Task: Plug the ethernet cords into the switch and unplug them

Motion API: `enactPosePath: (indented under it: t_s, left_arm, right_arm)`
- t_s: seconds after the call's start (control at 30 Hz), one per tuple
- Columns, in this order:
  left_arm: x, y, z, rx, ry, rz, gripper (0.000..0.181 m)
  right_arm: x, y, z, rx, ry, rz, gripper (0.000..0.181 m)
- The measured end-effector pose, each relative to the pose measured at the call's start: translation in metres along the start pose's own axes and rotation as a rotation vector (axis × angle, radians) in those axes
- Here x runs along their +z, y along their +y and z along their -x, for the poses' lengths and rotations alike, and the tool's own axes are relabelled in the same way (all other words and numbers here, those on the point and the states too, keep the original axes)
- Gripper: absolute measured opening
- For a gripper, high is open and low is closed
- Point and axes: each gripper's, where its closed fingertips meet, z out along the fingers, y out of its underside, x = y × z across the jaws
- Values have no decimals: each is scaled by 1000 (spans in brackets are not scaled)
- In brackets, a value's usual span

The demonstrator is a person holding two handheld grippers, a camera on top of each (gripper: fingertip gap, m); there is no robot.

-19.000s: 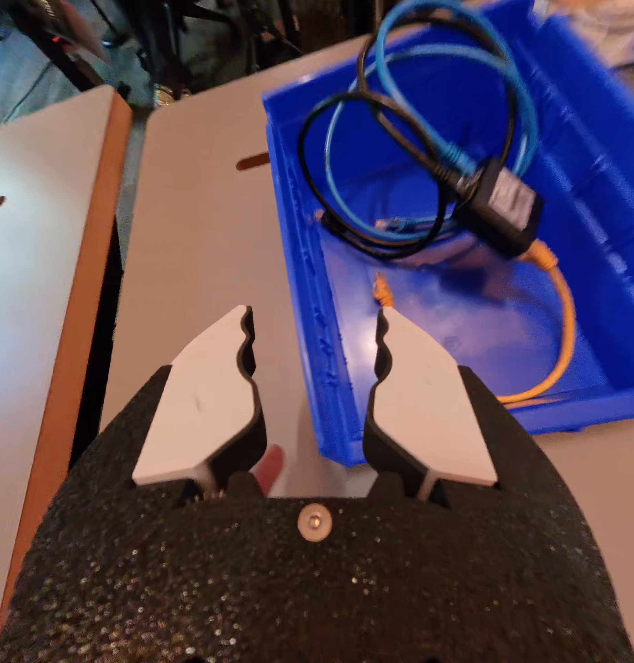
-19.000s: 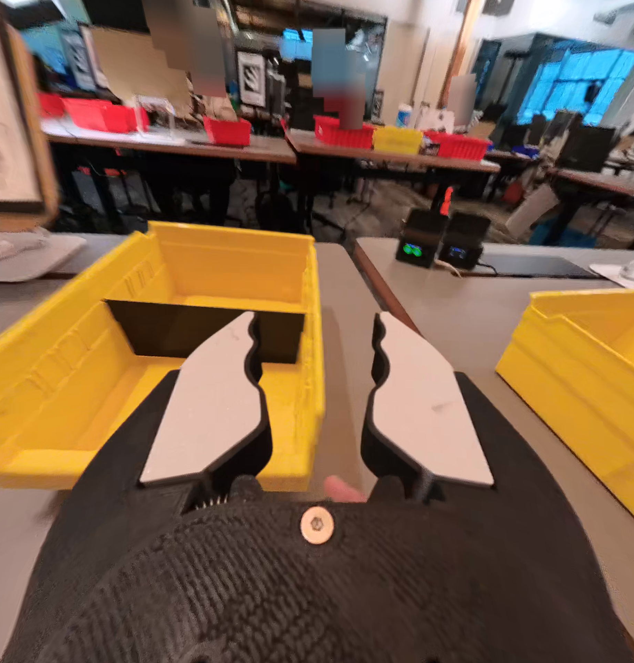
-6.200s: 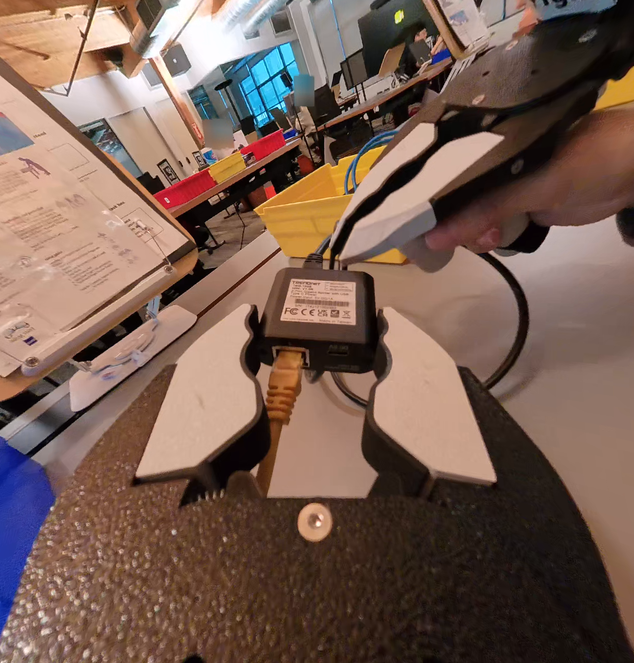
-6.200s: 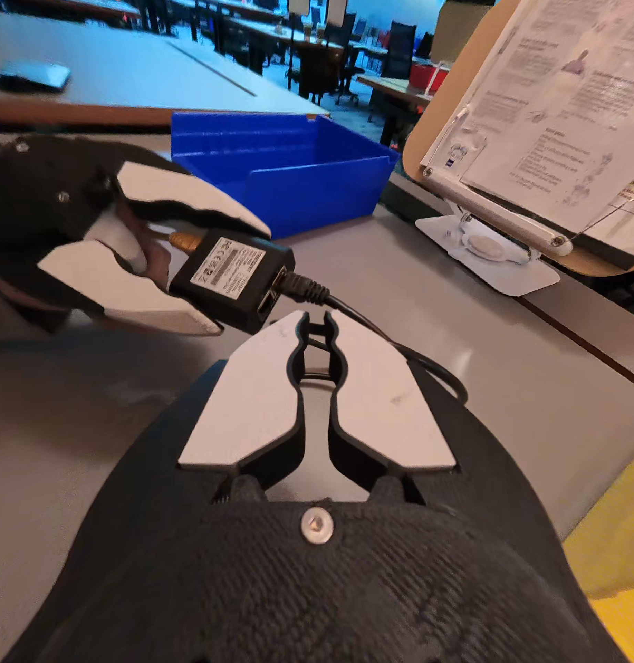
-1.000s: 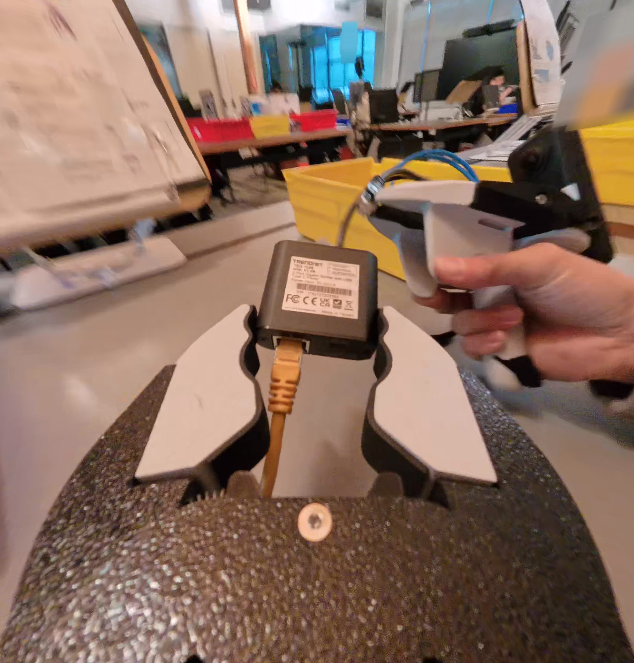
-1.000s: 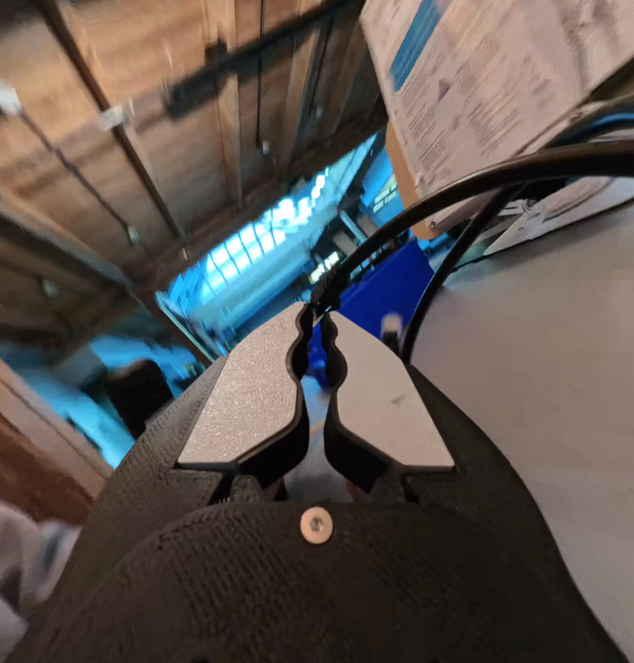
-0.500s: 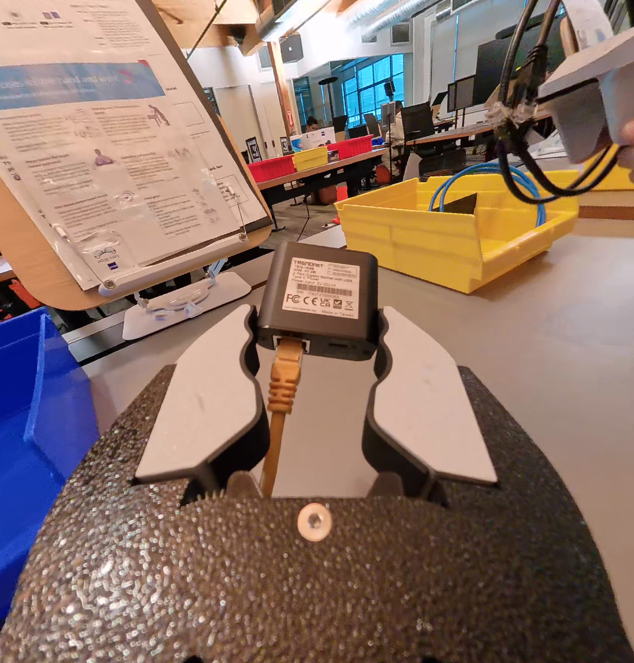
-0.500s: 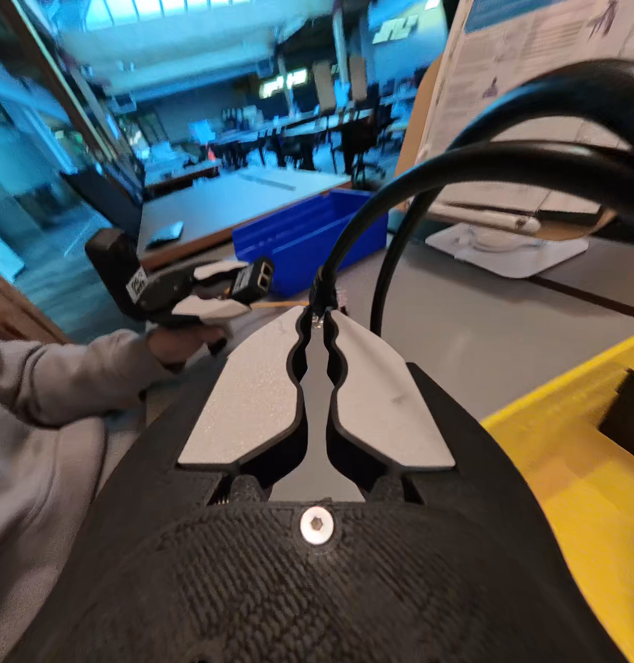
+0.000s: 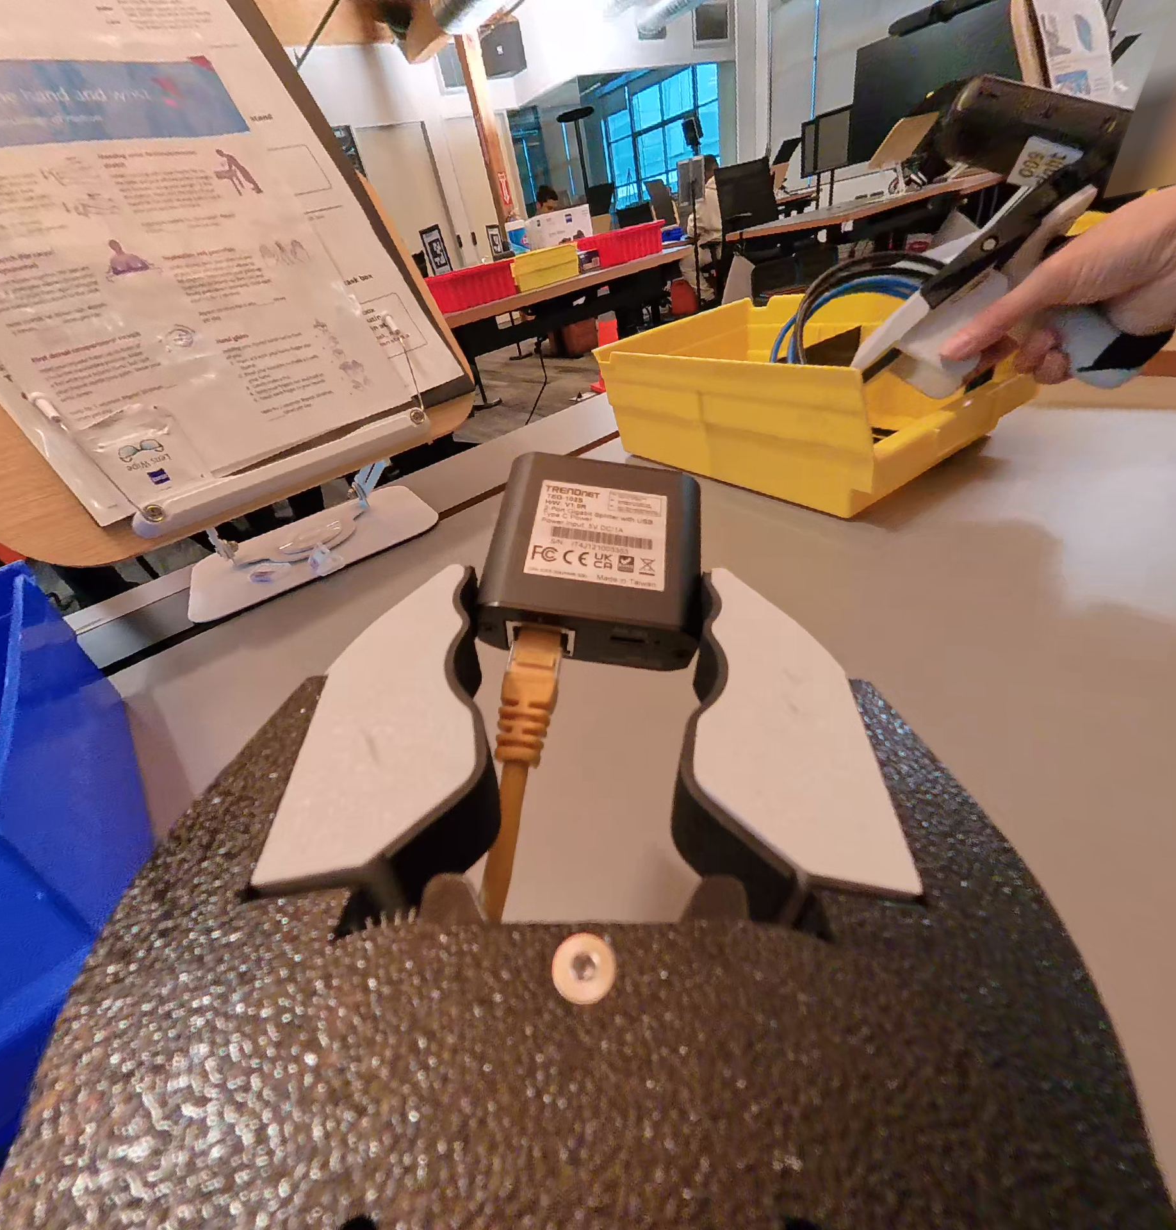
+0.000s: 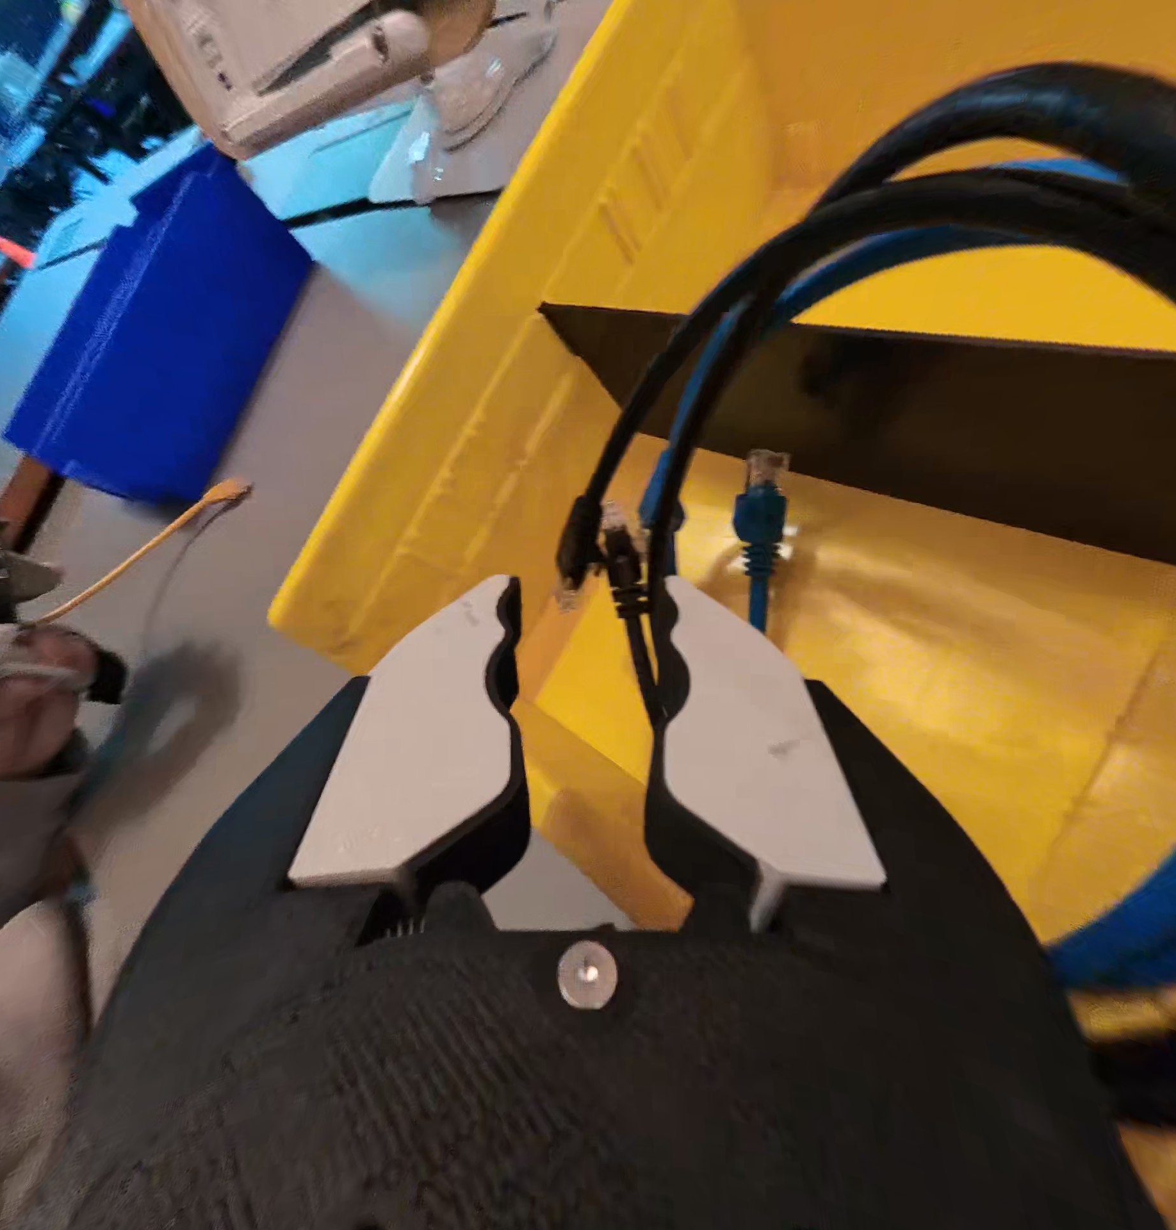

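Observation:
My left gripper point(image 9: 588, 580) is shut on the black switch point(image 9: 592, 532) and holds it just above the grey table. An orange cord point(image 9: 525, 719) is plugged into the switch's near left port and runs back between my fingers. My right gripper point(image 10: 588, 589) is open over the yellow bin point(image 10: 505, 412). The looped black cord point(image 10: 628, 599) hangs between its fingers, against the right finger point(image 10: 738, 719). A blue cord point(image 10: 762, 526) lies in the bin. The right gripper also shows in the left wrist view point(image 9: 905, 346), over the bin point(image 9: 738, 412).
A blue bin point(image 9: 33, 765) stands at my left, and it also shows in the right wrist view point(image 10: 153, 333). A document stand point(image 9: 193, 279) with printed sheets is behind the switch. A black divider point(image 10: 938, 426) crosses the yellow bin. The orange cord's free end point(image 10: 226, 492) lies on the table. There is about 35 centimeters between the tips of the two grippers.
My right gripper has come down over the yellow bin with the black cord and opened, letting go of its plug. My left gripper still holds the switch with the orange cord plugged in.

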Motion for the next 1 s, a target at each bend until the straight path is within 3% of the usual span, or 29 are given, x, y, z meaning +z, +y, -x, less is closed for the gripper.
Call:
enactPosePath:
  t_s: [0.1, 0.2, 0.3, 0.37, 0.43, 0.53, 0.63, 0.7, 0.8, 0.97, 1.0]
  left_arm:
    - [1, 2, -2, -6, 24, 13, 62]
    - [2, 1, -6, -1, 51, 26, 62]
    - [2, -3, -10, -15, 81, 18, 62]
    - [1, -6, -13, -18, 97, 6, 62]
    - [0, -12, -18, -6, 110, -30, 62]
    - [-1, -19, -27, 29, 117, -64, 62]
    - [-3, -22, -32, 82, 109, -72, 62]
    - [-4, -24, -33, 97, 104, -75, 62]
    - [-4, -26, -34, 109, 106, -72, 62]
    - [-1, -21, -41, 132, 124, -57, 62]
    - [-1, -19, -42, 141, 125, -55, 62]
  right_arm:
    - [-6, 18, 10, -55, -19, 150, 65]
    - [-30, 28, 22, -185, 38, 283, 80]
    - [-54, 10, 45, -352, 155, 180, 87]
    - [-53, -12, 106, -386, 37, -96, 75]
    - [-38, -11, 185, -310, -251, -298, 55]
    - [15, 35, 263, -151, -553, -225, 55]
    - [56, 55, 289, 1, -648, -200, 61]
    - [66, 64, 304, 89, -762, -149, 57]
    - [75, 85, 315, 81, -806, -55, 62]
    - [66, 83, 324, 176, -930, -120, 23]
    - [67, 84, 323, 147, -926, -118, 23]
